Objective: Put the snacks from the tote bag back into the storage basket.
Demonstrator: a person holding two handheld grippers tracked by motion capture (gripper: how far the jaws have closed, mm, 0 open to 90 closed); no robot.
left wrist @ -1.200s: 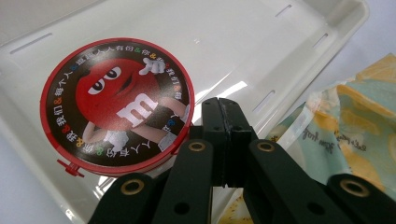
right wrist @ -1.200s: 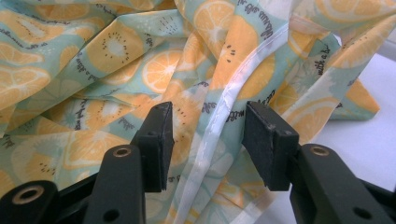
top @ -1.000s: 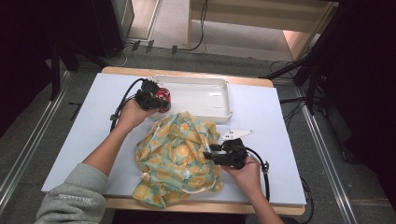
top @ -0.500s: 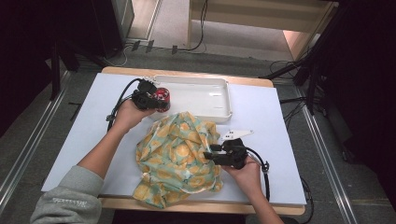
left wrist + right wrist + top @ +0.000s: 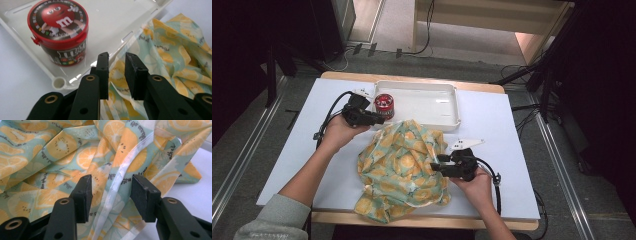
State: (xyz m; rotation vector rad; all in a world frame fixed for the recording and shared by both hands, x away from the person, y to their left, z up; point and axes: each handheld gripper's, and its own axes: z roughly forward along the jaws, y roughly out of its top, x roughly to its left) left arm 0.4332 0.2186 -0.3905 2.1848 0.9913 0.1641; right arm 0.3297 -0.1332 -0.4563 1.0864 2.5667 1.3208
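Nearest the worktop's front edge, cloth: a crumpled fruit-print cloth [image 5: 404, 170] is seen heaped on the white worktop [image 5: 302, 165], its lower hem reaching the front edge.

Right gripper: the right gripper [image 5: 438, 165] is held level at the cloth's right flank, pointing into it. In the right gripper view its jaws stand wide apart, with a white-seamed fold [image 5: 117, 185] lying between them; the pads are not seen pressing on it, so nothing is judged gripped.

Key relation: the seamed fold runs along the right gripper's pointing direction, straight ahead between the jaws. The right hand is judged the nearer one to the cloth, so a closing of those jaws is what a grasp would turn on.

Left gripper: the left gripper [image 5: 379, 118] is held beyond the cloth's upper left corner, jaws parted by a narrow gap with nothing between them. They have just been opening.

Tub: a red-lidded candy tub [image 5: 385, 106] stands upright in the left end of the white tray [image 5: 447, 107], free of the left gripper, lying up and left of its jaws in the left gripper view.

Change from earlier: the tub was covered by the left gripper a second ago; the gripper has since been drawn back toward the person, leaving the tub standing alone. The right gripper has been kept in place.
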